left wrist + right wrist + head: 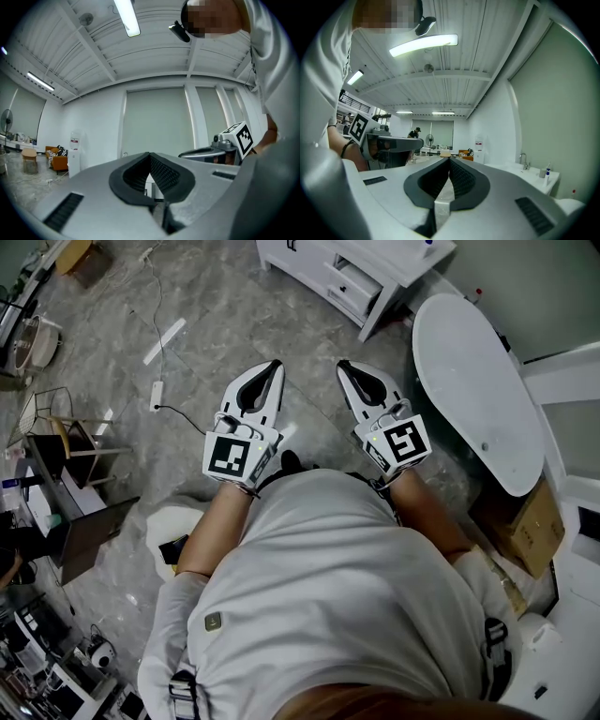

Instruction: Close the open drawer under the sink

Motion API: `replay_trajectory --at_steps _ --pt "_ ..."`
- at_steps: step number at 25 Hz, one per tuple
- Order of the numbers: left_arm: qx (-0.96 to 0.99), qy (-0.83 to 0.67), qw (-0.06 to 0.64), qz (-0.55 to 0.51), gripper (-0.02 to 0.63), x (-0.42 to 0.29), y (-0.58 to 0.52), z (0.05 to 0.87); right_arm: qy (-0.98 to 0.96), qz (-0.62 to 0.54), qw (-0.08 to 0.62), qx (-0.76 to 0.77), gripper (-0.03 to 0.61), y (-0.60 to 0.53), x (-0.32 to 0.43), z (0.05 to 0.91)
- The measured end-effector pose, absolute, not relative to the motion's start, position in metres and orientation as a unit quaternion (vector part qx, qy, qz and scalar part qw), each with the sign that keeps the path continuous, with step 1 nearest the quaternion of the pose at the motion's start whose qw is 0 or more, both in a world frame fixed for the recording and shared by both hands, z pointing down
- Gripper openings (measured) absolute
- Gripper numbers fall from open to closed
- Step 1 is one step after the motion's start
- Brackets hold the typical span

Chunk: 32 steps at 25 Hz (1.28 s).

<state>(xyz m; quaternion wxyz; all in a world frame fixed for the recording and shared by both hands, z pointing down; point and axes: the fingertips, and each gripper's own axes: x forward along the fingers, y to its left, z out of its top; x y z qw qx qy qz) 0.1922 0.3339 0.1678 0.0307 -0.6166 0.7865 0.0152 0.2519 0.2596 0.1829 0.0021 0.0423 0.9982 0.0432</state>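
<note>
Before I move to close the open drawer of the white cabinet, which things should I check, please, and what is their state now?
1. Drawer found and open: ok, it stands out from the white cabinet.
2. Left gripper empty: ok, jaws together on nothing.
3. Right gripper empty: ok, jaws together on nothing.
4. Grippers within touch of the drawer: not ok, both are held close to the person's body, apart from it.
5. Drawer contents below its edge: cannot tell, too small to see.
</note>
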Motion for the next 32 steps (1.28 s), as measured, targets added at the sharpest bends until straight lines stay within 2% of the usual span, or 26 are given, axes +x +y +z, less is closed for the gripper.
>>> replay_trajectory --at_steps 7,16,25,32 --pt "-0.619 0.785 0.02 0.019 0.008 0.14 0.358 0.174 0.999 0.035 -0.014 0.036 0.025 0.282 0.207 0.192" --pt "-0.605 0.796 -0.012 0.019 0.008 0.095 0.339 0.192 0.999 0.035 -0.008 0.022 0.025 0.245 0.164 0.199" --pt "-0.593 0.805 -0.024 0.01 0.008 0.031 0.28 0.202 0.999 0.022 -0.017 0.028 0.025 0.171 0.103 0.214" --pt "-0.612 0.791 -0.017 0.014 0.008 -0.005 0.185 0.2 0.999 0.017 -0.022 0.016 0.025 0.078 0.068 0.221"
